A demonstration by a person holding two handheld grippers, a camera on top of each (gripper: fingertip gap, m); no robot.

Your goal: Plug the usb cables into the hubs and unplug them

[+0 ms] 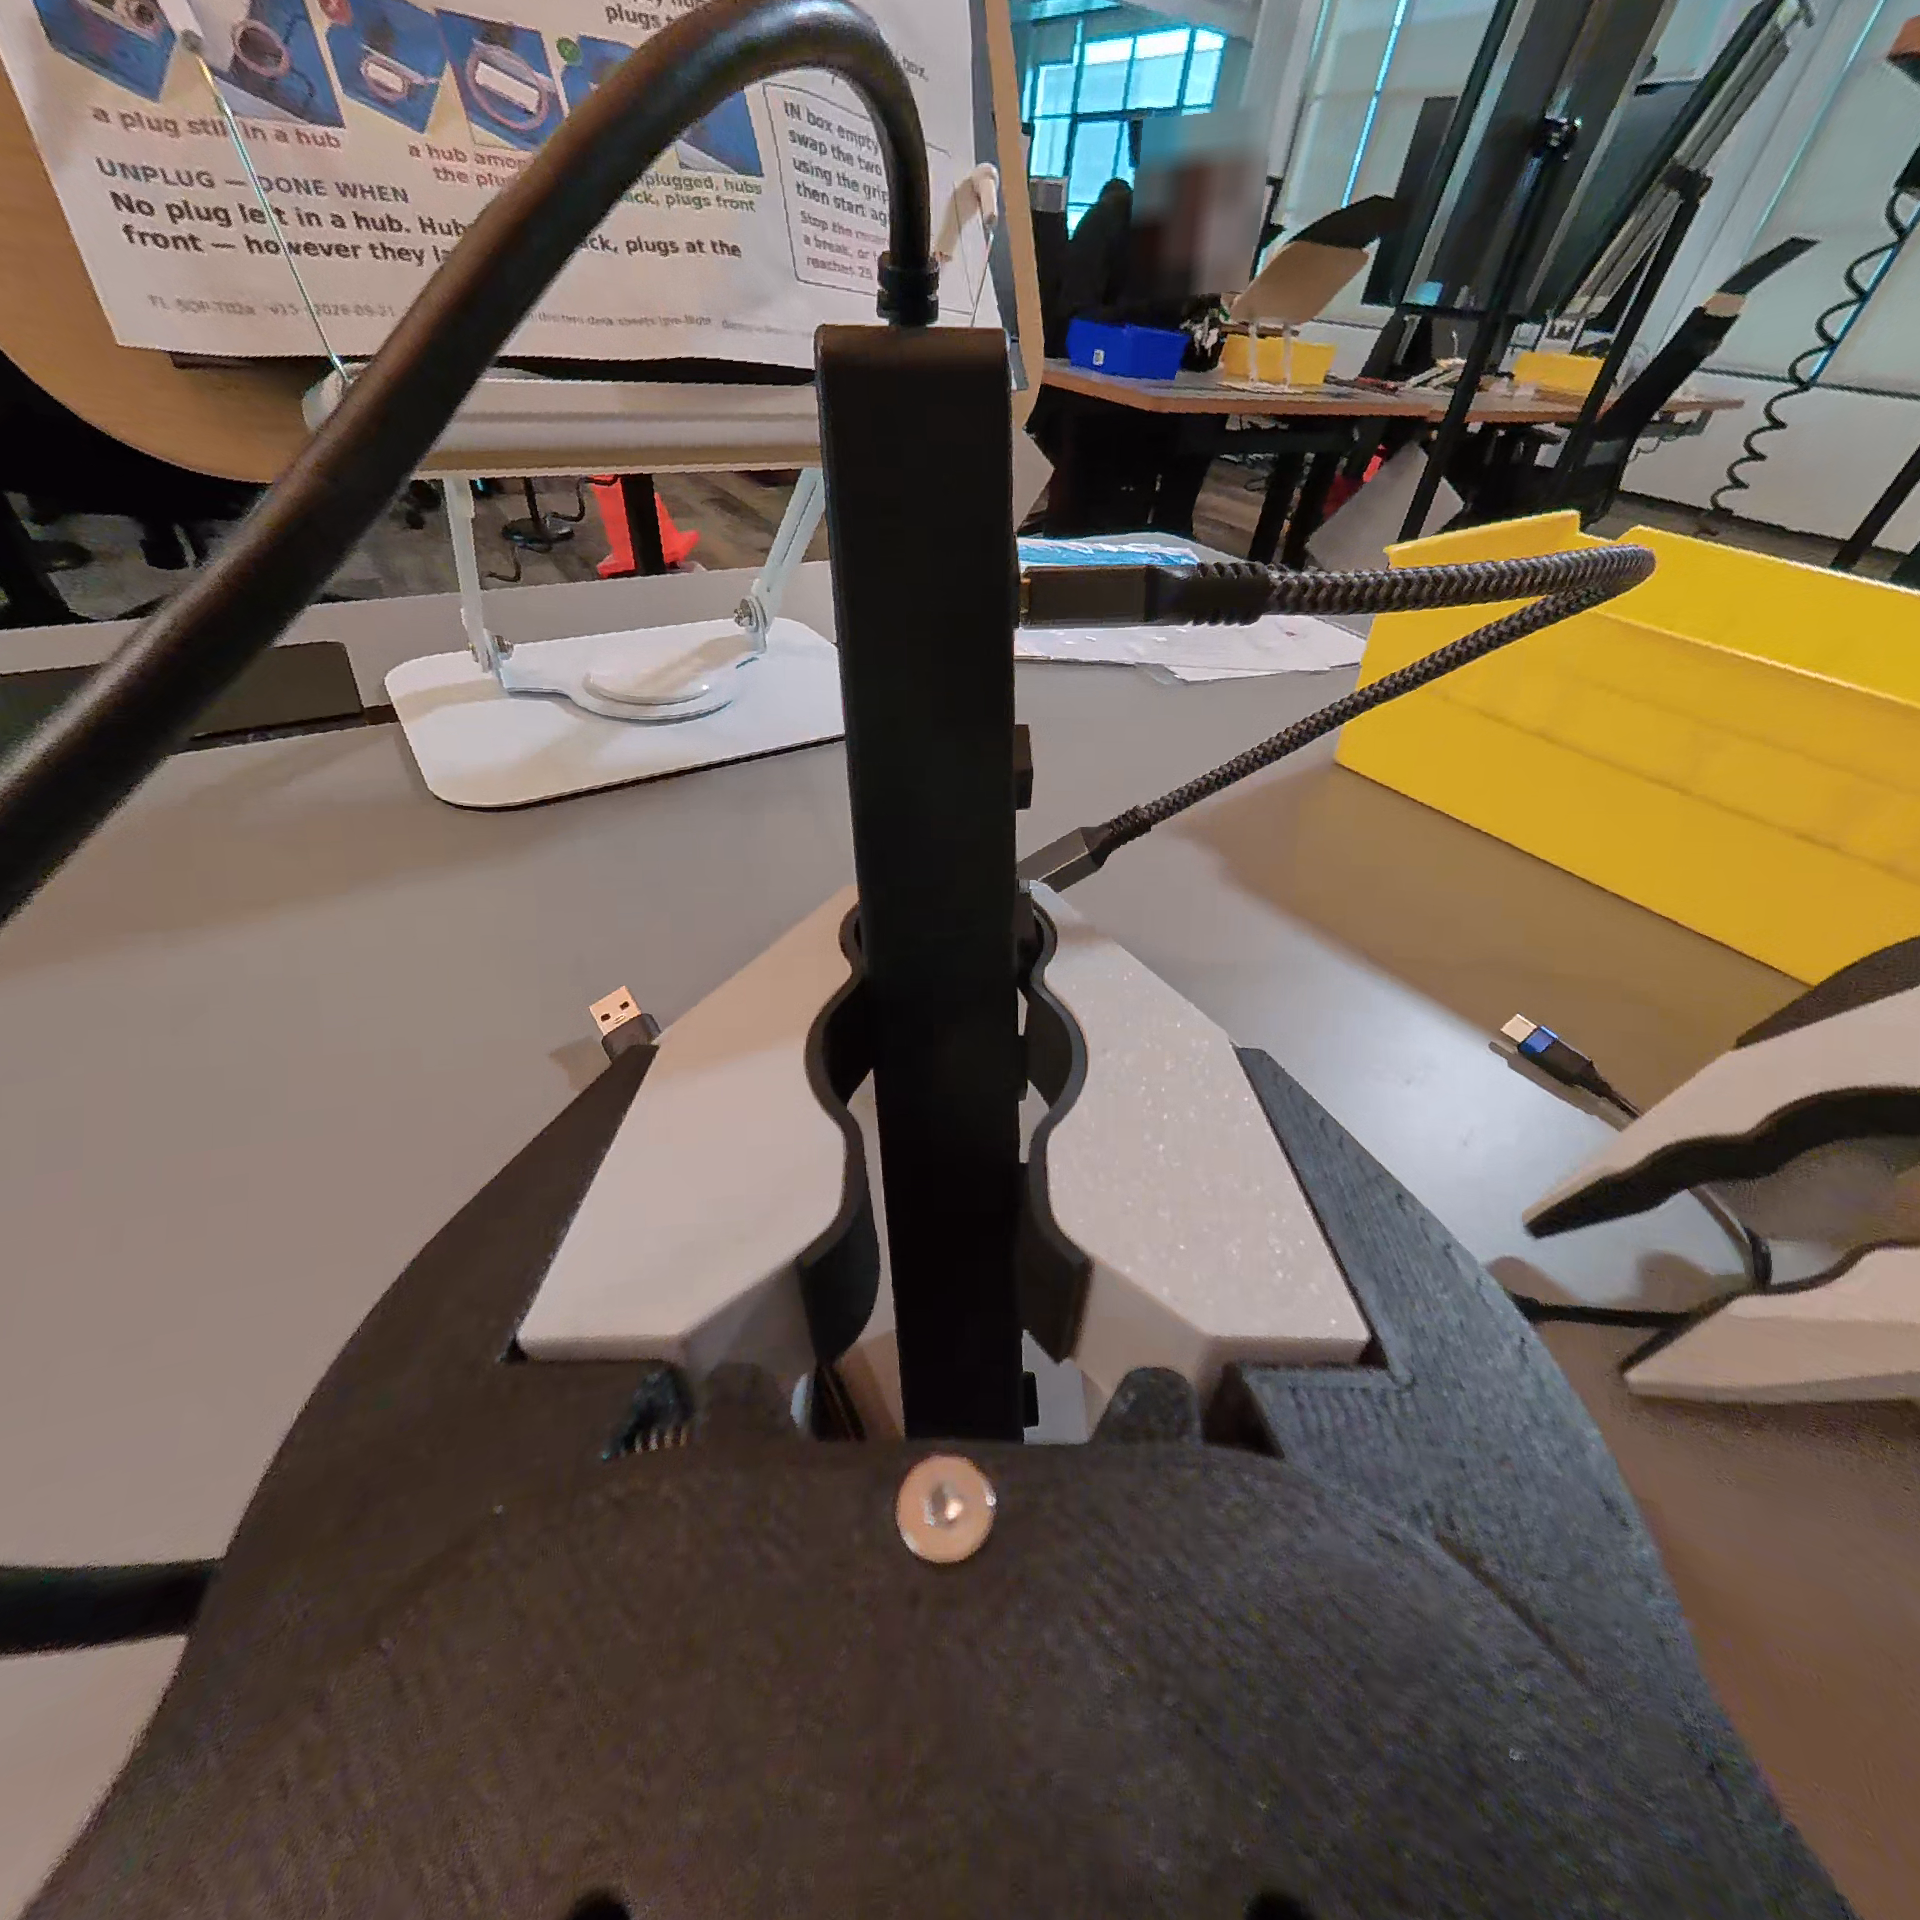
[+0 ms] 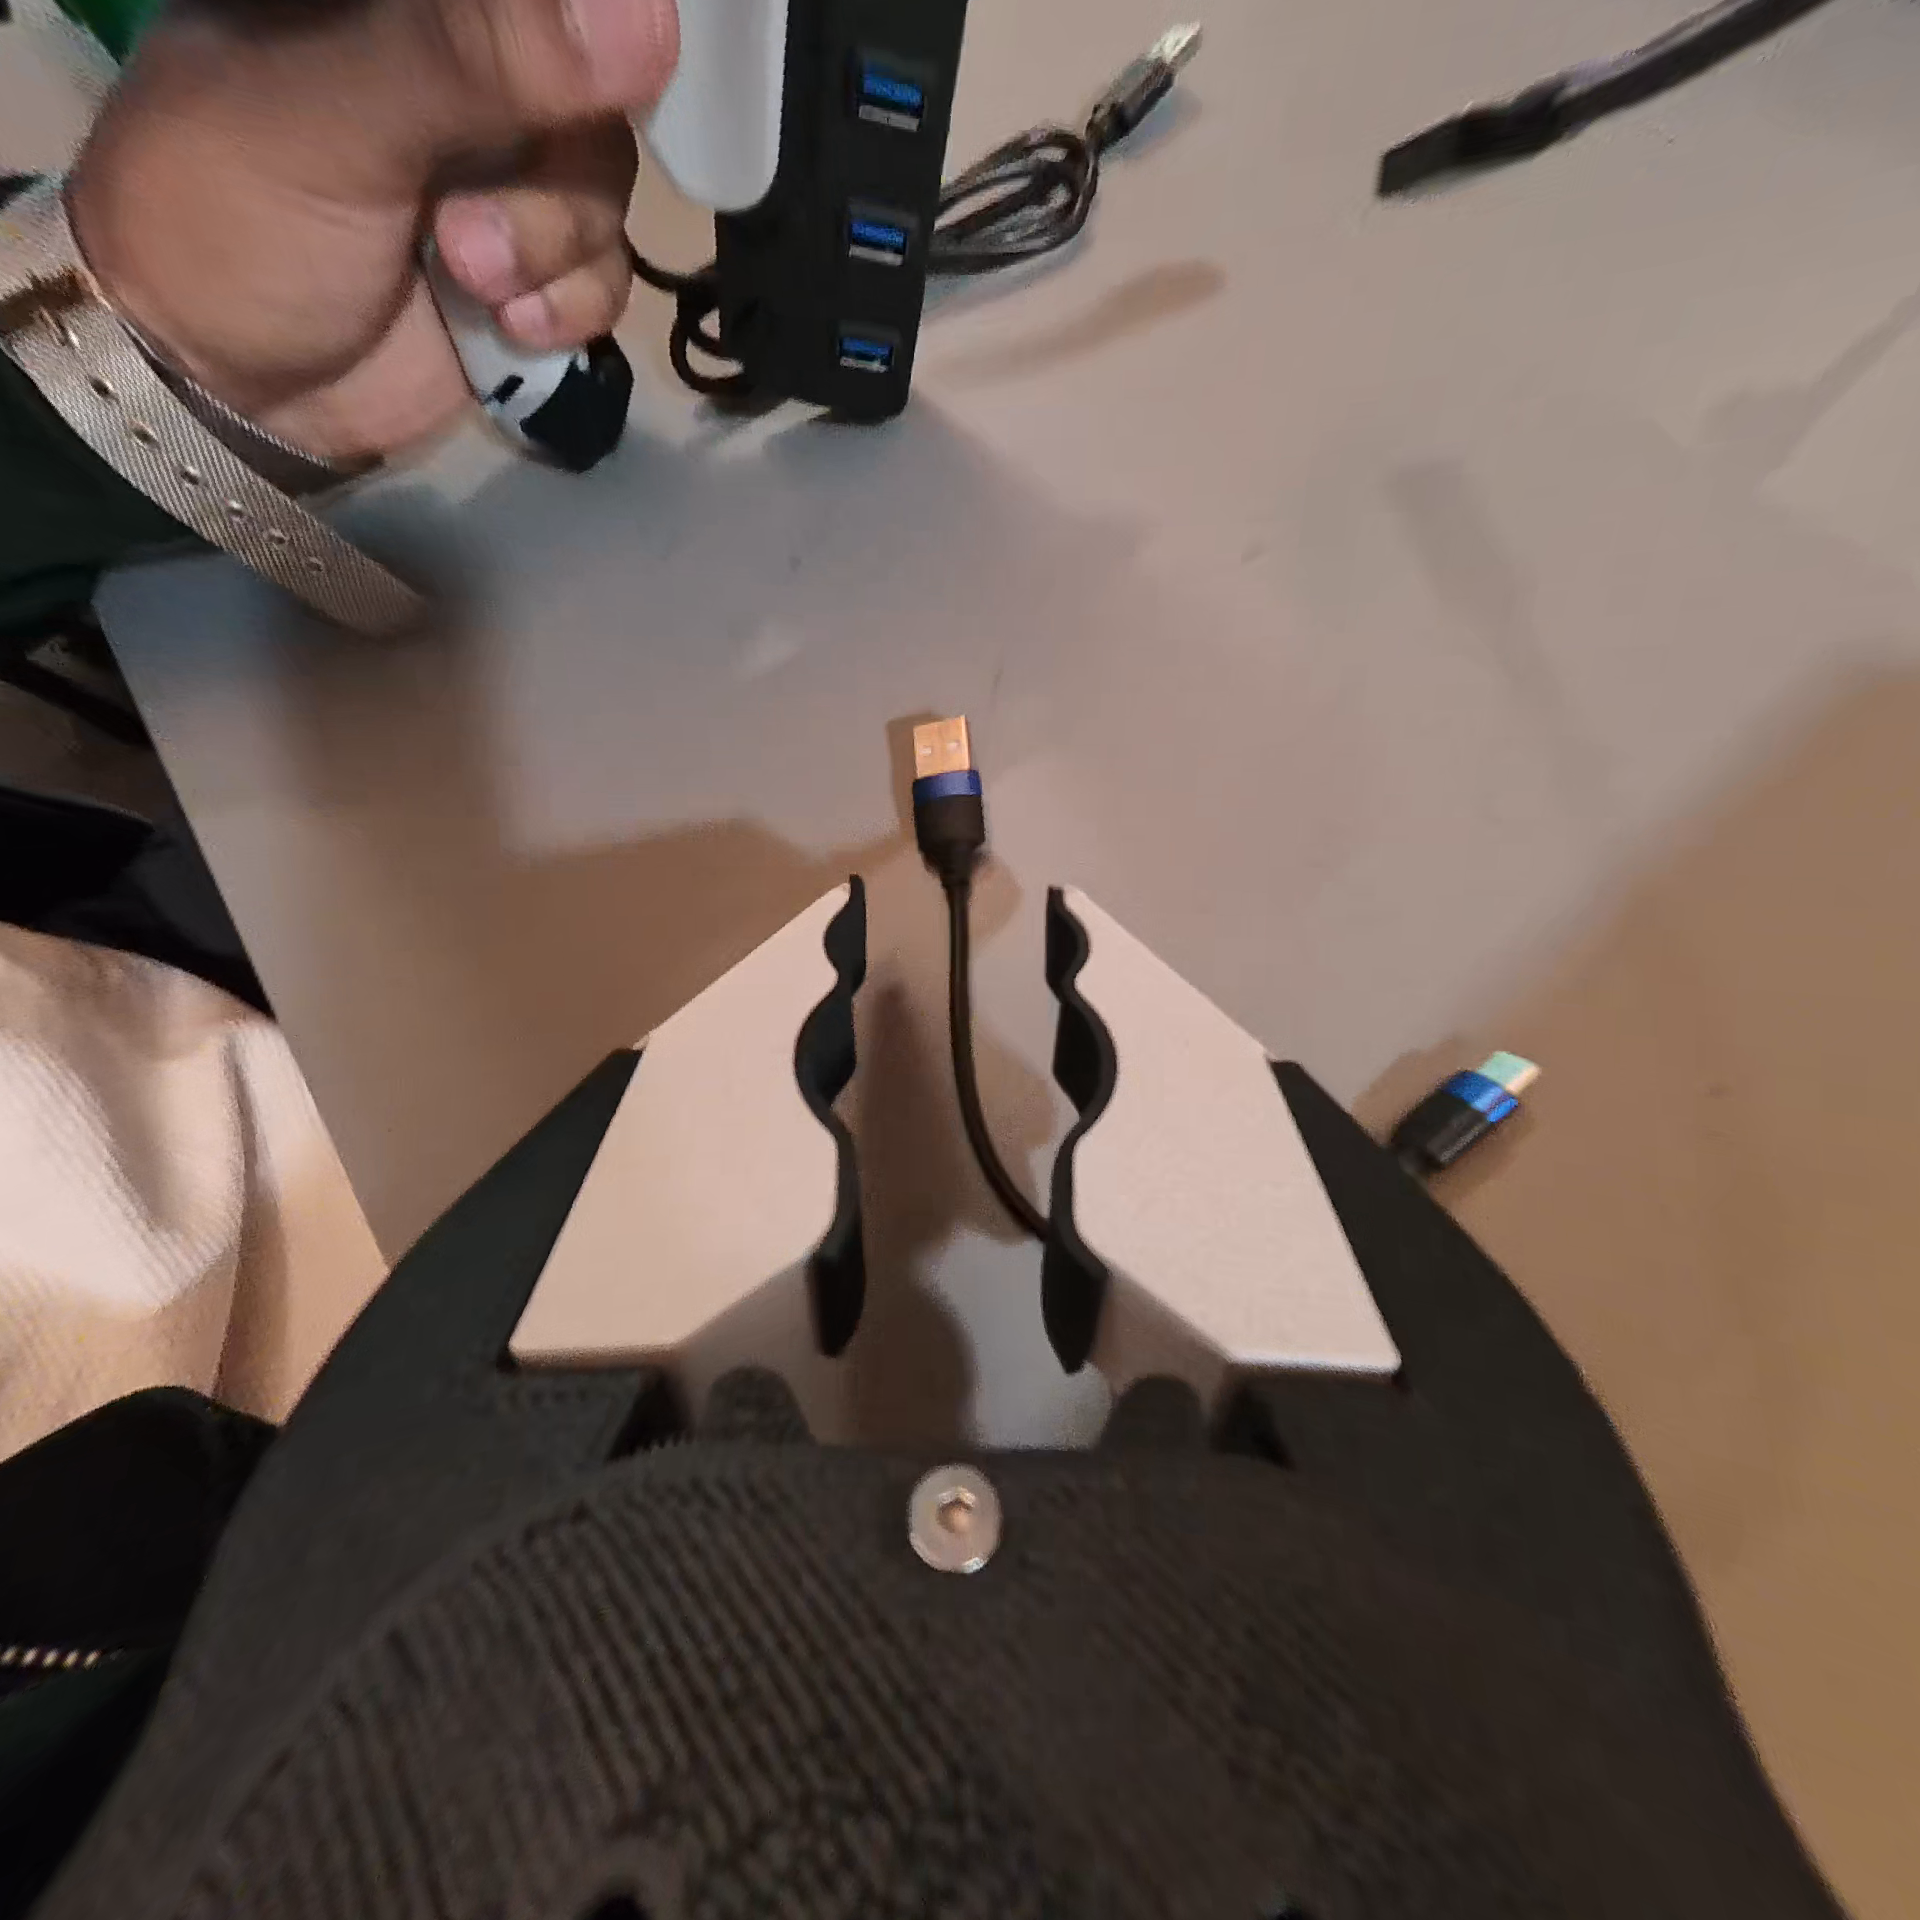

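Left gripper (image 1: pixel 940 997) clamps the black hub (image 1: pixel 925 727) upright; right gripper (image 2: pixel 956 914) (jaws apart) should close squarely on the blue-banded plug (image 2: pixel 945 779) at twelve o'clock.

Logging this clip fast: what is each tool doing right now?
Left tool: closed on the black USB hub, held upright.
Right tool: open, empty, straddling the cable of the blue-banded USB plug on the table.

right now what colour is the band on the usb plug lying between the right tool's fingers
Blue, on a black plug body with a metal tip; the right wrist view shows it best.
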